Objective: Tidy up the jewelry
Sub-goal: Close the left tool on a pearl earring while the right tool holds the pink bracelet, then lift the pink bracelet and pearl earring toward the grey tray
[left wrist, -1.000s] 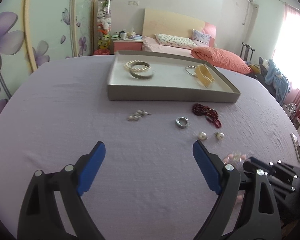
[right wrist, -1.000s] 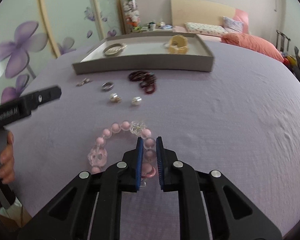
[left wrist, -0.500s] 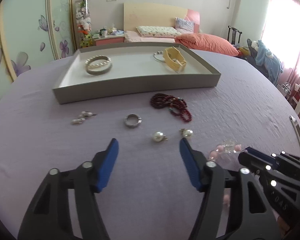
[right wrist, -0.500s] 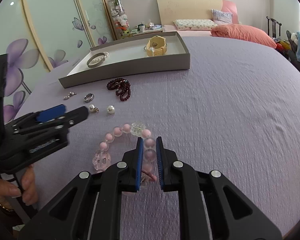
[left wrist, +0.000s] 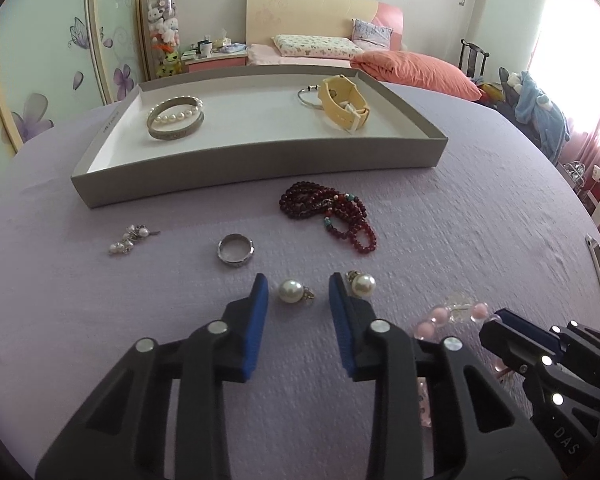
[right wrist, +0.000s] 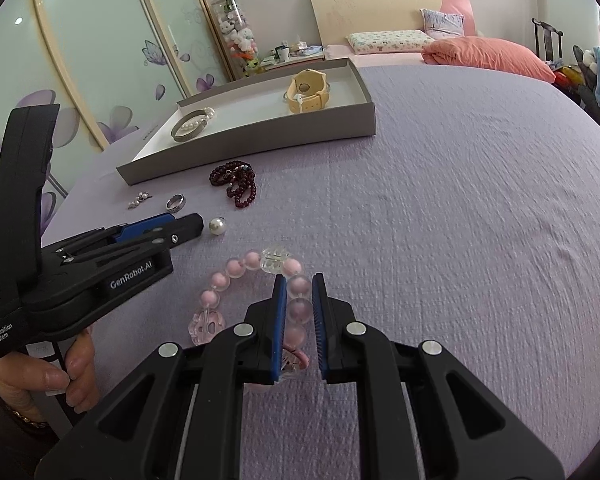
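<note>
Left claw [left wrist: 298, 286] closer, narrowed around pearl [left wrist: 291, 291]

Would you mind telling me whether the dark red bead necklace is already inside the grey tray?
No, the dark red bead necklace lies on the purple cloth just in front of the grey tray.

A home bedroom: bed with cream-and-pink headboard [left wrist: 320, 12], floral pillow [left wrist: 314, 46] and orange duvet [left wrist: 416, 70]; pink nightstand [left wrist: 216, 65]; clear cylinder of plush toys [left wrist: 162, 28]; sliding wardrobe doors with purple flower decals [right wrist: 100, 80]; wall-mounted air conditioner.
</note>
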### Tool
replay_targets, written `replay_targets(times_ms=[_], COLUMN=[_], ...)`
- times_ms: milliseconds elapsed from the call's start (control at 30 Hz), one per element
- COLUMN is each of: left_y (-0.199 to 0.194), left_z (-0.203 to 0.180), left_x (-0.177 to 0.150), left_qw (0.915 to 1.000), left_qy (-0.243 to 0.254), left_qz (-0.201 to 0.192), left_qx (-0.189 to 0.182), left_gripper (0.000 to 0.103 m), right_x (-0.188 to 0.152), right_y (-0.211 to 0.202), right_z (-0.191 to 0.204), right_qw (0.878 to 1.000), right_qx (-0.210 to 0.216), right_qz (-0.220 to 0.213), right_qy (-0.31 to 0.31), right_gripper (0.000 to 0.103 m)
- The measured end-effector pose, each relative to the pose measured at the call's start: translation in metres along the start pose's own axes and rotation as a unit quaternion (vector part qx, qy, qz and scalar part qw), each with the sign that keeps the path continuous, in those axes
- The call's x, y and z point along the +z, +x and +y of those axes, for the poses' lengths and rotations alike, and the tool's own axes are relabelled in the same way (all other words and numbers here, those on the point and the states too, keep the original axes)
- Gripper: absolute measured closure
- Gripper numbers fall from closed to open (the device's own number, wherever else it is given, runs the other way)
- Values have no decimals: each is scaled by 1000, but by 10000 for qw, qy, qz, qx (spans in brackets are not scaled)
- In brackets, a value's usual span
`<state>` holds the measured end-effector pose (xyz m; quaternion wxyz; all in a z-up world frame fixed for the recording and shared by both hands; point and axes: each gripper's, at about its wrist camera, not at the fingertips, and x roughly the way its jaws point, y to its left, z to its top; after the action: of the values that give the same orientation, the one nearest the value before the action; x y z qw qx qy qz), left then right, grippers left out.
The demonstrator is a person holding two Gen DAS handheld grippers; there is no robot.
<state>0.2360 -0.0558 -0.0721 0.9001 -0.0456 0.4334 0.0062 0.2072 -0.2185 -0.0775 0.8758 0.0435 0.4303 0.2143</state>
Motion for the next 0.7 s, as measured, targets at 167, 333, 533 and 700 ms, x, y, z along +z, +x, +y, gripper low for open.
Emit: replay_targets(times_ms=[167, 333, 533, 700], left_y=[1, 0, -15, -34], left_z=[0, 0, 11, 27], left_x=[1, -1, -6, -9], left_qw=[10000, 10000, 9998, 9995], left_qy=[43, 80, 97, 7], left_qz=[8, -2, -148, -301], left_qx=[24, -27, -22, -48], left_gripper=[87, 87, 87, 87], right_x=[1, 2, 9, 14], right_y=[0, -4, -10, -15], right_z=[1, 1, 4, 11], right_qw=[10000, 10000, 9998, 9996], right_qx=[6, 31, 81, 121], right_qz=[-7, -48, -145, -219], right_qy=[7, -22, -55, -105], right_gripper=[89, 89, 89, 89])
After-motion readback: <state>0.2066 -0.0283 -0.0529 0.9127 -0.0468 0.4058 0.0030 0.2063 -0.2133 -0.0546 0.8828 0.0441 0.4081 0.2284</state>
